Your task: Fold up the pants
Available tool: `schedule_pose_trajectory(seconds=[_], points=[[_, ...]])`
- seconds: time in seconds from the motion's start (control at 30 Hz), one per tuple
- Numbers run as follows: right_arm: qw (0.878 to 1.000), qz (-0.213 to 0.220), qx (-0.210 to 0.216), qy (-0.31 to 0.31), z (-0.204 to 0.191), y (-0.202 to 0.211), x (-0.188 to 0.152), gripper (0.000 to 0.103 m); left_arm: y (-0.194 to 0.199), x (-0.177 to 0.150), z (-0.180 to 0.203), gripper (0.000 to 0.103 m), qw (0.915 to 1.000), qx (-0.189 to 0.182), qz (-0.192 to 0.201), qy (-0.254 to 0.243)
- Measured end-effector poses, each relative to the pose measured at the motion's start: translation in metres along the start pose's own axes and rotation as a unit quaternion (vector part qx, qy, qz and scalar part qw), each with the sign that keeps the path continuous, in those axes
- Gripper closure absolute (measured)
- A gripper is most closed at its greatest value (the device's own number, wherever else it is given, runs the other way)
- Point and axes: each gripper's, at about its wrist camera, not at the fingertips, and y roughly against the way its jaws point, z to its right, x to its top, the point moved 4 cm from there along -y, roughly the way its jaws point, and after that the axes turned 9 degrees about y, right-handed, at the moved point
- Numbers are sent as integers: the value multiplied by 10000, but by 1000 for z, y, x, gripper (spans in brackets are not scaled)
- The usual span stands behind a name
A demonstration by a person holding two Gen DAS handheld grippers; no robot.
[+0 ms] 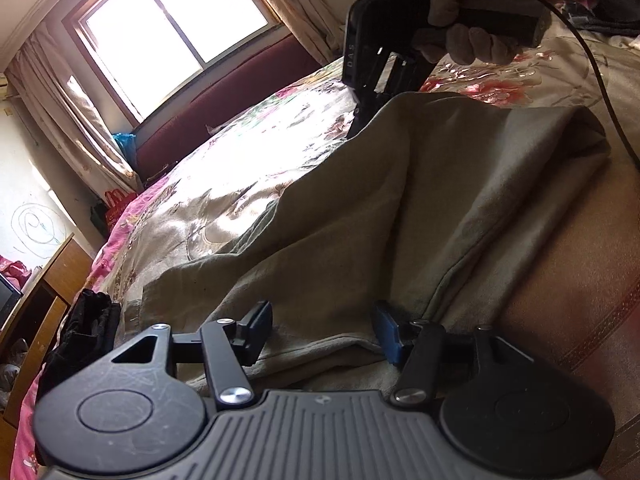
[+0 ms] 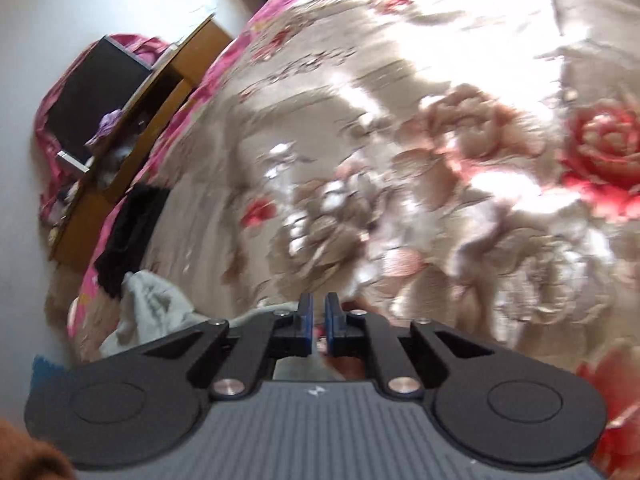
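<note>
Sunlight pours through a window (image 1: 176, 32) with pale curtains onto a bed covered by a shiny floral quilt (image 2: 420, 152), beige with red and pink roses. A dark red headboard (image 1: 240, 92) runs under the window, and a wooden cabinet (image 2: 160, 92) stands beside the bed with a dark screen (image 2: 96, 96) leaning by it.

The olive-grey pants (image 1: 360, 208) lie rumpled across the quilt, one part raised in a ridge toward the far side. The left gripper (image 1: 320, 334) sits low over the near edge of the cloth, its blue-padded fingers (image 1: 386, 336) spread wide with fabric lying between them but not pinched. The right gripper (image 1: 372, 96), held by a gloved hand (image 1: 468, 20), reaches down at the far edge of the pants; its tips are hidden behind the raised fold, so from there I cannot tell whether it holds cloth. In its own view the right gripper's pads (image 2: 306, 320) are nearly together with only a thin slit between, and whether anything is caught there is hard to make out; that view is smeared by motion blur.

A black garment (image 1: 84, 332) lies bunched at the bed's edge, near a pale cloth (image 2: 152, 304). The glare washes out the middle of the quilt.
</note>
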Motion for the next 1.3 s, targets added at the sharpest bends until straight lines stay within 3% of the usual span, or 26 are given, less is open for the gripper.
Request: schedule_pose_trajectory(seconds=[0.07,0.13,0.2,0.3,0.4,0.53,0.63,0.67,0.87,1.0,1.13,1.23,1.3], points=[[9989,304,-333,-138,10,33,-6,89,0,5,-2,29,9999,-8,-56,-136],[9972,559,-350,-346,17,71,-26,78,3,8,-7,29,9998,106,17,-189],[9946,687,-391,-670,19,100,-61,53,6,6,-14,29,9997,257,21,-53],[9904,646,-86,-1221,12,115,-116,51,15,8,-17,29,9993,343,73,125],[9882,603,305,-1374,1,97,-139,47,22,23,-13,29,9987,347,372,53],[9858,881,370,-1382,-2,68,-134,42,22,41,-13,28,9979,243,590,98],[9725,1146,895,-1821,-5,48,-121,46,12,44,-8,28,9987,-158,420,238],[9698,1207,1013,-1860,-8,43,-117,50,9,43,-4,28,9989,-243,356,194],[9657,1161,1130,-2029,6,24,-91,48,17,31,25,28,9966,-557,363,-490],[9708,1329,804,-1828,21,46,-87,42,25,28,39,28,9923,-493,566,-989],[9805,1377,281,-1374,33,76,-91,44,41,58,52,28,9868,-940,981,-881],[9963,826,48,-241,28,89,-86,50,46,73,74,28,9804,-1508,1053,-710],[9947,425,-308,884,18,91,-82,54,44,74,94,28,9769,-1594,1077,-927]])
